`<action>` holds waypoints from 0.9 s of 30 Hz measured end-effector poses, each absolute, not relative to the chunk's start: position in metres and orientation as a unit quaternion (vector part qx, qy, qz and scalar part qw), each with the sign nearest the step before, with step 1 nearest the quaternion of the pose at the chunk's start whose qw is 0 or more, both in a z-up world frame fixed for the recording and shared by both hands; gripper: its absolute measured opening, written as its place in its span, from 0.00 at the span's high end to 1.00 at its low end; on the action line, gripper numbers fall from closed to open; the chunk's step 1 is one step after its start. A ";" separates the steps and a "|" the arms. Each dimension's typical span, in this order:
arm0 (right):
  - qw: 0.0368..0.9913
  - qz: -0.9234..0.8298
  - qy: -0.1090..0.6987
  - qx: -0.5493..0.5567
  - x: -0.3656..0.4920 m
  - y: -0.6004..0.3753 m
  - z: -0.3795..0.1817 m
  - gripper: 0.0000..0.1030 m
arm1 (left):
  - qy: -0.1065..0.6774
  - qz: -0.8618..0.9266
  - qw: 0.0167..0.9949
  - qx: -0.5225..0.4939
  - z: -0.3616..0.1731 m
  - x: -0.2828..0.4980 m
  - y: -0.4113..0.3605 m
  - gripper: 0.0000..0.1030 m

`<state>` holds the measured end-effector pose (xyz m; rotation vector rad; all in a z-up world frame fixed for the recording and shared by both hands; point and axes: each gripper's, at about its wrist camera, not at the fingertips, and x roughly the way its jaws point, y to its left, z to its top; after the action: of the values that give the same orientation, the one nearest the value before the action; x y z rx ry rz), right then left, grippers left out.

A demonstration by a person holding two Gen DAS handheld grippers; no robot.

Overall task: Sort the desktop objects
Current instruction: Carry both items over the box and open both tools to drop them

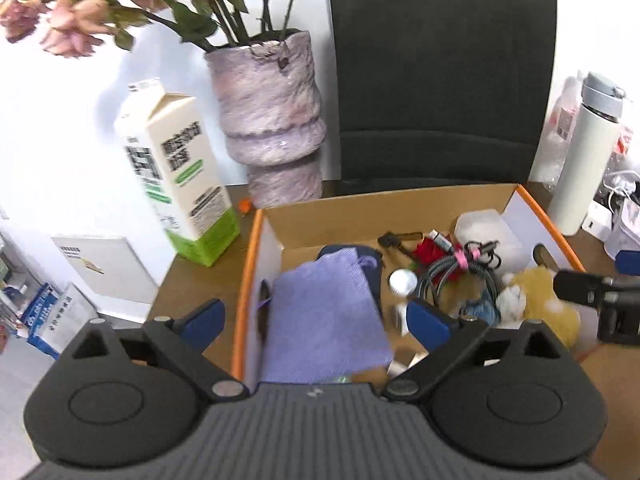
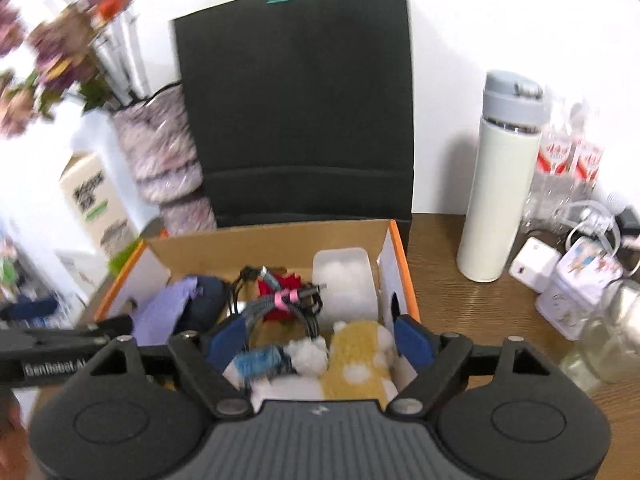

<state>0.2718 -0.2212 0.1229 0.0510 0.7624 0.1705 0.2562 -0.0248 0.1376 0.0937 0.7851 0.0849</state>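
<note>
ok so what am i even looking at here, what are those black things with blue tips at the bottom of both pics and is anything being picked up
Those are hand-held tongs, not a robot arm: a person carries one in each hand, and each has a small wide-angle camera looking forward along its two blue-padded fingers. One picture is from the left tongs, the other from the right tongs, so both show the same desk from slightly different spots.

Both point down into an open orange-edged cardboard box. Inside lie a folded purple cloth, a coiled grey cable bundle, a yellow and white plush toy and other small items.

Around the box stand a marbled purple vase, a white and green milk carton, a black paper bag and a white flask.

Both tongs are open and hold nothing.
</note>
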 end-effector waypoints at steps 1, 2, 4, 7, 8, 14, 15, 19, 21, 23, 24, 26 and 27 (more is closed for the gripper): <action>0.925 0.083 0.372 0.009 0.265 -0.217 0.124 0.19 | 0.383 0.041 0.922 0.043 0.140 0.250 -0.022 0.03; 0.924 0.084 0.373 -0.007 0.258 -0.213 0.125 0.19 | 0.386 0.040 0.921 0.038 0.142 0.244 -0.019 0.02; 0.923 0.089 0.373 -0.034 0.242 -0.205 0.124 0.18 | 0.393 0.038 0.918 0.025 0.144 0.231 -0.015 0.00; 0.923 0.105 0.366 -0.045 0.213 -0.200 0.117 0.17 | 0.400 0.032 0.916 0.027 0.134 0.205 -0.015 0.00; 0.923 0.109 0.366 -0.046 0.205 -0.198 0.113 0.17 | 0.399 0.035 0.916 0.033 0.129 0.196 -0.016 0.00; 0.937 0.115 0.329 -0.020 0.134 -0.202 0.090 0.16 | 0.346 0.047 0.935 0.053 0.103 0.115 -0.022 0.00; 0.938 0.120 0.324 -0.017 0.120 -0.204 0.083 0.15 | 0.338 0.048 0.938 0.057 0.099 0.102 -0.023 0.00; 0.941 0.112 0.318 -0.021 0.069 -0.211 0.054 0.15 | 0.312 0.035 0.949 0.038 0.080 0.047 -0.021 0.00; 0.942 0.098 0.320 -0.008 0.042 -0.218 0.041 0.15 | 0.307 0.029 0.951 0.019 0.069 0.019 -0.018 0.00; 0.941 0.097 0.324 0.018 0.015 -0.228 0.030 0.15 | 0.310 0.032 0.950 0.004 0.057 -0.007 -0.015 0.00; 0.940 0.098 0.325 0.029 0.003 -0.232 0.026 0.15 | 0.313 0.027 0.949 -0.004 0.050 -0.020 -0.013 0.00; 0.938 0.099 0.329 0.043 -0.021 -0.239 0.018 0.15 | 0.322 0.030 0.946 -0.021 0.039 -0.044 -0.009 0.00; 0.938 0.098 0.331 0.044 -0.031 -0.240 0.016 0.16 | 0.324 0.024 0.946 -0.024 0.035 -0.055 -0.009 0.00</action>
<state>-0.0310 -0.2398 0.0162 0.0896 0.6752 0.2007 -0.0549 -0.0091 0.0348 -0.0488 0.6594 0.0488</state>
